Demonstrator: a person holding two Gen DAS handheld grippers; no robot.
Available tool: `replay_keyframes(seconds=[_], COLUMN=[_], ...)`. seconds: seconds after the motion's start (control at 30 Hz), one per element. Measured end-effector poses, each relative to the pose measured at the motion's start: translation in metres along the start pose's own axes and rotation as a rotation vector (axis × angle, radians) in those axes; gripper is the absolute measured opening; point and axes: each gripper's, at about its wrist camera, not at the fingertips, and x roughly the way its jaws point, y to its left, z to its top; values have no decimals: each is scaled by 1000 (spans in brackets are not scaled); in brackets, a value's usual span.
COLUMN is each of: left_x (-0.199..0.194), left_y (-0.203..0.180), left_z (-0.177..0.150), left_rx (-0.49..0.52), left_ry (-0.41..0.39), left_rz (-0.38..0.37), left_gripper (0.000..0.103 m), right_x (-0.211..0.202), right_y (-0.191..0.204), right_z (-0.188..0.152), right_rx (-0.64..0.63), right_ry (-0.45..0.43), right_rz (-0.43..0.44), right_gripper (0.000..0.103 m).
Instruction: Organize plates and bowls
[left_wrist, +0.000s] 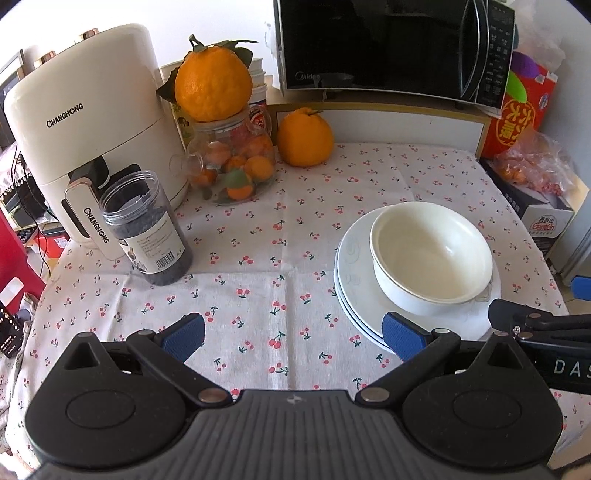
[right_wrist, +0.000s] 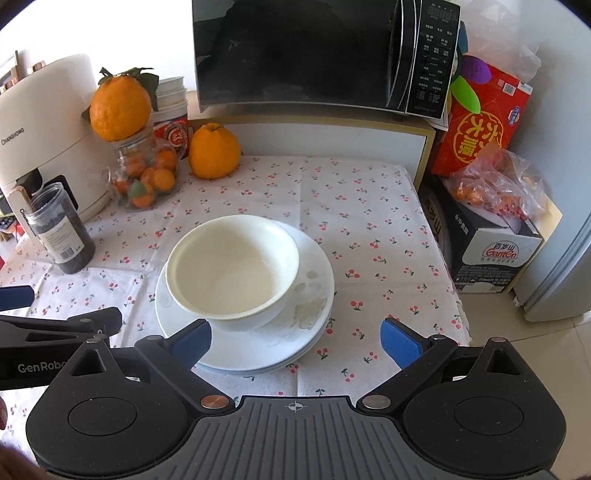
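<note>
A white bowl (left_wrist: 432, 254) sits inside a stack of white plates (left_wrist: 354, 280) on the cherry-print tablecloth. In the right wrist view the bowl (right_wrist: 232, 266) and plates (right_wrist: 314, 295) lie just ahead. My left gripper (left_wrist: 293, 338) is open and empty, to the left of the plates, its right finger over their near rim. My right gripper (right_wrist: 295, 343) is open and empty, over the near edge of the plates. The right gripper shows at the right edge of the left wrist view (left_wrist: 517, 321).
A cream air fryer (left_wrist: 81, 122), a dark jar (left_wrist: 147, 229), a glass jar of small oranges (left_wrist: 232, 162) with a large orange on top, and another orange (left_wrist: 304, 136) stand at the back left. A microwave (left_wrist: 391, 48) sits behind. Boxes (right_wrist: 491, 240) stand right.
</note>
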Motion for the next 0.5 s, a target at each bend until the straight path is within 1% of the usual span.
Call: replay_keyframes(seconds=[0.5], left_x=[-2], left_y=[4], left_z=[0], left_rx=[-10], left_ry=[-4], left_rz=[-4], left_gripper=[103], right_x=[1], right_y=[0], right_z=[-2], right_rx=[-5], right_ry=[2], right_rz=[-7], right_gripper=[100])
